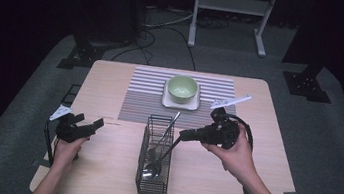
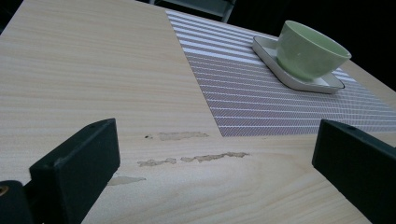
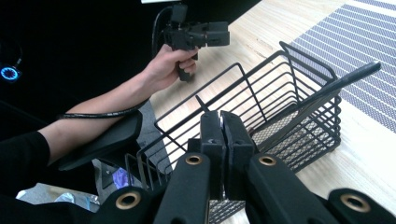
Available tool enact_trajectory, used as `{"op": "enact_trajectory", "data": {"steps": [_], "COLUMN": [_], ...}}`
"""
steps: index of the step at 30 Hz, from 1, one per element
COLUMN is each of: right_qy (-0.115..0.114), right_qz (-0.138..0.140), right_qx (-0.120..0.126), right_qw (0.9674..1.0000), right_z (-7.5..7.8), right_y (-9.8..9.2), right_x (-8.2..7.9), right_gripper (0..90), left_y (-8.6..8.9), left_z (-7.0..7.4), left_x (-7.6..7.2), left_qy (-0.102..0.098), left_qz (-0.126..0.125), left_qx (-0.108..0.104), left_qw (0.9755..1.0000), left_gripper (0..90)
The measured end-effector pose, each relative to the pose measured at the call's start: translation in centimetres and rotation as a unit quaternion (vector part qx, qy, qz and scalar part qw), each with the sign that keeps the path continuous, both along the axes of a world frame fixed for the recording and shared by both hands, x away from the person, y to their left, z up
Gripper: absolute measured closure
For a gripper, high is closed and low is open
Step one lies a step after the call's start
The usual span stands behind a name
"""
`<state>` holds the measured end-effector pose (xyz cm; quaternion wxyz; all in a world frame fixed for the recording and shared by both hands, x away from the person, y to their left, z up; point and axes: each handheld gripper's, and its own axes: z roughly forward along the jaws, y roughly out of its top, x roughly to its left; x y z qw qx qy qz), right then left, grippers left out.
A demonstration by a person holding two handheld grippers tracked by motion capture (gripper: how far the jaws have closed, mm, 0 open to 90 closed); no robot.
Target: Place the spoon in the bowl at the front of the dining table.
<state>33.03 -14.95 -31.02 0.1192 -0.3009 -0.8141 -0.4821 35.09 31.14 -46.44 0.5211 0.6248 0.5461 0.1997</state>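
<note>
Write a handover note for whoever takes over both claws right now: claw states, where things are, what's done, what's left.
Left claw: open, holding nothing, above bare table left of the basket.
Right claw: shut, apparently on the spoon handle; spoon bowl low in the basket.
Second utensil leans in the basket's far end.
Bowl sits on its plate on the mat.
Done: the grasp, it seems.
Left: probably lift the spoon out; the second utensil is untouched.

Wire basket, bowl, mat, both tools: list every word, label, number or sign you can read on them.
None can be read.
White tags on the right tool and left tool: too small to tell any print.
Wire basket, green bowl, striped mat: no text.
</note>
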Motion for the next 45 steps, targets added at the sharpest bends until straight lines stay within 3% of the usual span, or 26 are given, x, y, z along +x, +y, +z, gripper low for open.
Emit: {"op": "enact_trajectory", "data": {"steps": [35, 45], "right_qy": [0.015, 0.015], "right_qz": [-0.018, -0.024], "right_qx": [0.052, 0.056], "right_qw": [0.9984, 0.9981], "right_z": [1.2, 1.5], "right_y": [-2.5, -3.2], "right_x": [0.0, 0.0], "right_gripper": [88.6, 88.6], "left_y": [0.0, 0.1], "left_z": [0.1, 0.1], "left_x": [0.0, 0.0], "left_qy": [-0.002, -0.002], "left_qz": [0.000, 0.001], "left_qx": [0.000, 0.000], "left_qw": [1.0000, 1.0000], "left_gripper": [0.0, 0.0]}}
